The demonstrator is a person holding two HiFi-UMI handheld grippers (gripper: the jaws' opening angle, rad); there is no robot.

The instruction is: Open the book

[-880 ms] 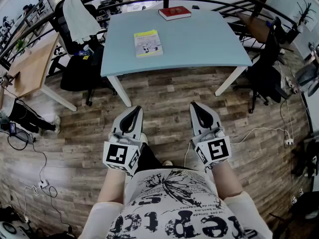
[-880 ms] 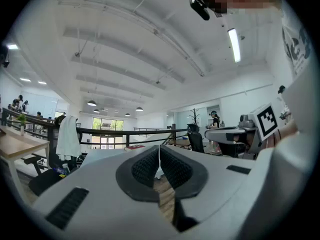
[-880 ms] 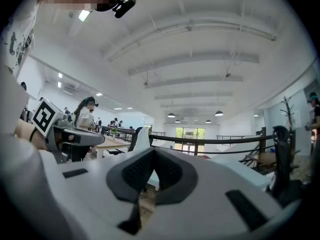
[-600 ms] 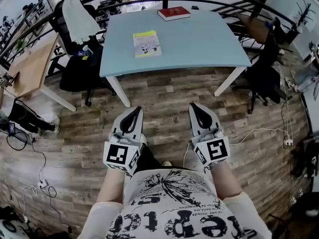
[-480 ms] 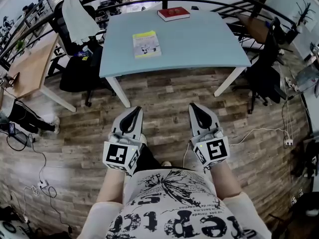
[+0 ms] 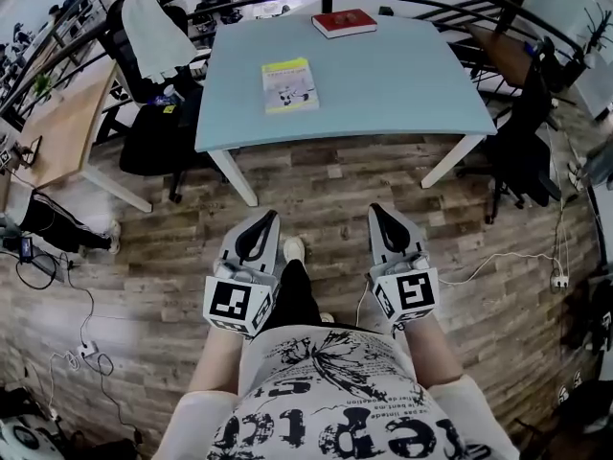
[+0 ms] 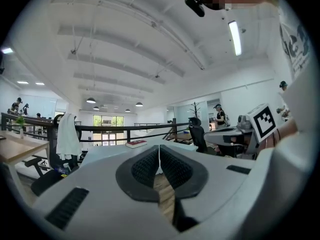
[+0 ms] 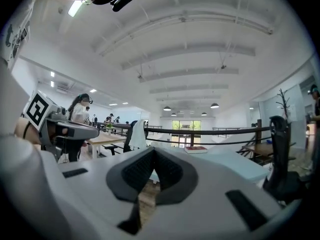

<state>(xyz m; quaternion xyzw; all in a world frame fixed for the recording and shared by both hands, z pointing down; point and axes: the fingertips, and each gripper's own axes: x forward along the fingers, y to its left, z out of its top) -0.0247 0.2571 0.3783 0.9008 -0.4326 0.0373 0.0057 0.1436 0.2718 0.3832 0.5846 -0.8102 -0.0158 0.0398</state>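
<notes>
yellow book point(image 6: 289, 85) shut on the table point(image 6: 383, 75); one foot point(image 6: 293, 249) has stepped nearer; left tongs point(image 6: 268, 216) and right tongs point(image 6: 375, 209) pressed together, empty.

You are standing before a table point(image 6: 402, 94), holding the left gripper point(image 6: 262, 218) and right gripper point(image 6: 379, 211) side by side over the floor point(image 6: 326, 185), well apart from it. A near book point(image 6: 289, 85) is lying on the table's left part, a far book point(image 6: 344, 22) at its far edge. A left chair point(image 6: 158, 132) and a right chair point(image 6: 527, 142) are flanking the table

Open-plan office: wood plank floor point(image 6: 326, 185), pale blue table point(image 6: 383, 75), black chairs point(image 6: 529, 151), black railing point(image 7: 115, 128), white ceiling point(image 7: 150, 49), strip light point(image 7: 234, 36).
</notes>
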